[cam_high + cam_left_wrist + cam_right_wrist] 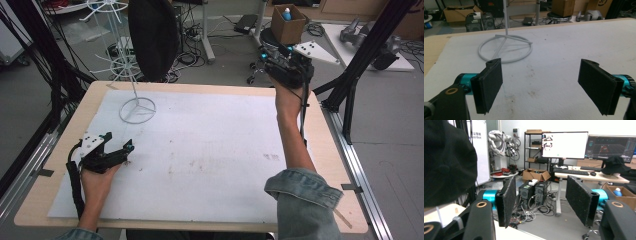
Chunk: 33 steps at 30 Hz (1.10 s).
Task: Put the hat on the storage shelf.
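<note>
Nearest, at about eight o'clock on the table, the left gripper (pixel 118 148) rests low on the white, faintly stained felt-like mat (pixel 210 155), its flat ribbed black pads spread wide around nothing. Beyond it, at eleven o'clock, stands the white wire stand (pixel 137 110) on its ring-shaped base. Farthest, at one o'clock, the right gripper (pixel 272 54) hangs past the table edge, jaws parted and empty.

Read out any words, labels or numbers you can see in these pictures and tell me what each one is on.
"stribot": the end of a word cut off by the black hat, on the white board in the right gripper view.
A line of characters above it on that board: too small to read.
Windows on the two monitors: blurred, unreadable.
Marks on the cardboard box in the left gripper view: unreadable.
</note>
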Each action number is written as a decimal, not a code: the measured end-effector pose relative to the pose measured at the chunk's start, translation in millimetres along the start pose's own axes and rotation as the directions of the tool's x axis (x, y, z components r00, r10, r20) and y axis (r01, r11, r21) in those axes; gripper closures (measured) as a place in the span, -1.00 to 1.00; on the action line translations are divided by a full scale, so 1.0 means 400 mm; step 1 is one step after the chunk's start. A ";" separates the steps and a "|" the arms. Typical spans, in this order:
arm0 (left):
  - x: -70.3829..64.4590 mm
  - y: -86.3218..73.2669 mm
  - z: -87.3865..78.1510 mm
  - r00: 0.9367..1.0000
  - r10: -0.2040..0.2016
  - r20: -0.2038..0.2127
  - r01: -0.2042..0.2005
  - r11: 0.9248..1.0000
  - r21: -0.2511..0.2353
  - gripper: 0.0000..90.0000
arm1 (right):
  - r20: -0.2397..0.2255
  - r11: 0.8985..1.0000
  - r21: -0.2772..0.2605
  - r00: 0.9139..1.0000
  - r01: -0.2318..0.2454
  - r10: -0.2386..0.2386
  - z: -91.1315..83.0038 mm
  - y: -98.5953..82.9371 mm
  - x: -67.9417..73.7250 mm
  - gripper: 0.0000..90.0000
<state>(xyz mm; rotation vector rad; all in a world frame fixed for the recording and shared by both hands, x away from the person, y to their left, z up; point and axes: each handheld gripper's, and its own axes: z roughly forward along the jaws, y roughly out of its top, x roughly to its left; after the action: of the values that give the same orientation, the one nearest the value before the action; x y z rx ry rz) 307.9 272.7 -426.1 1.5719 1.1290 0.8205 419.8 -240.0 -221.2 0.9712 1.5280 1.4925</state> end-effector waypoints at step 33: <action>-0.017 -0.002 0.020 0.999 0.034 0.009 -0.034 0.999 0.027 -0.56 | 0.064 1.000 0.029 0.998 0.007 -0.009 -0.262 -0.222 -0.076 -0.73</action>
<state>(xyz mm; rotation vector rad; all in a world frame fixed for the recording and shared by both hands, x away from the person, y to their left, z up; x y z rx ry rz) 312.5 263.6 -428.8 1.6197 1.1143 0.8226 336.3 -312.5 -308.0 1.0192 1.5094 1.4237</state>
